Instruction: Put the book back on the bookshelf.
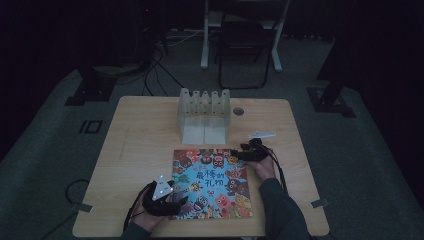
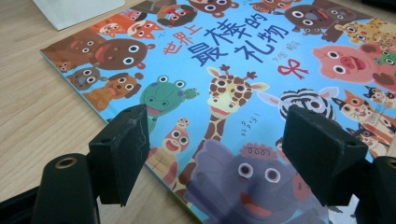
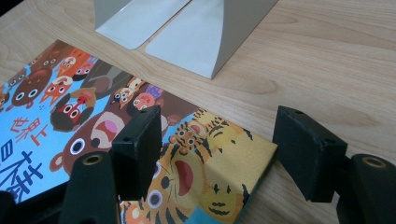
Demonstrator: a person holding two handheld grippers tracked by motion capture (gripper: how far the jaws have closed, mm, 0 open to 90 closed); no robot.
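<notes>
Wooden table (image 1: pixel 140 150), picture book (image 1: pixel 212 182) corner seemingly between right gripper (image 3: pixel 217 149) jaws.

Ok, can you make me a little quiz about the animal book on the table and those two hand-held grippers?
1. True or false: the picture book lies flat on the wooden table with its cover up.
2. Which corner of the book sits between the jaws of the right hand-held gripper? A) the yellow corner with tigers B) a corner with a giraffe C) none
3. What stands on the table behind the book, on the far side from the person?

Key:
1. True.
2. A. The jaws stand either side of that corner and do not press on it.
3. A pale book rack with upright dividers.
</notes>
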